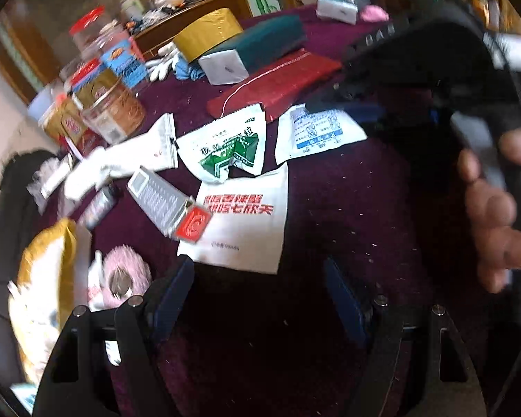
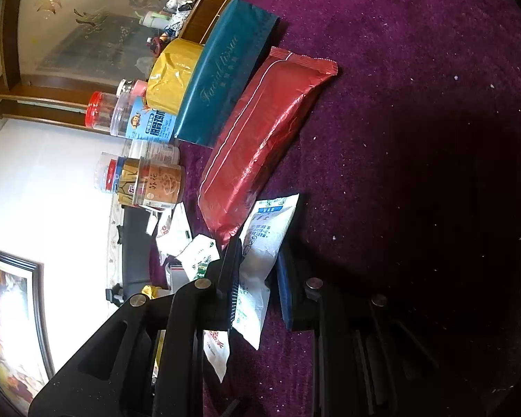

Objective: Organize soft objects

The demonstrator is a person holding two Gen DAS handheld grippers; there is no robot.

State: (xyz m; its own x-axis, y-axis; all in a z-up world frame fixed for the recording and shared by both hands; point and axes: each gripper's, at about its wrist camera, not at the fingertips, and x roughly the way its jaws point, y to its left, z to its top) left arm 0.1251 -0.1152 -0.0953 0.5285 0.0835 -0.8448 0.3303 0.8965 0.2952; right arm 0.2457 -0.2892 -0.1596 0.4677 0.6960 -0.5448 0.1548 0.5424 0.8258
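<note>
The left gripper (image 1: 260, 292) is held with jaws wide apart and empty above the purple tablecloth (image 1: 364, 215). Just ahead of it lies a white bag with red print (image 1: 241, 222). The right gripper (image 2: 260, 271) is closed on a white-and-blue sachet (image 2: 260, 243) (pads pressing both faces). The sachet's far end reaches the red foil pack (image 2: 260, 139); contact appears likely but is unclear. A teal tissue pack (image 2: 222, 80) lies alongside.
</note>
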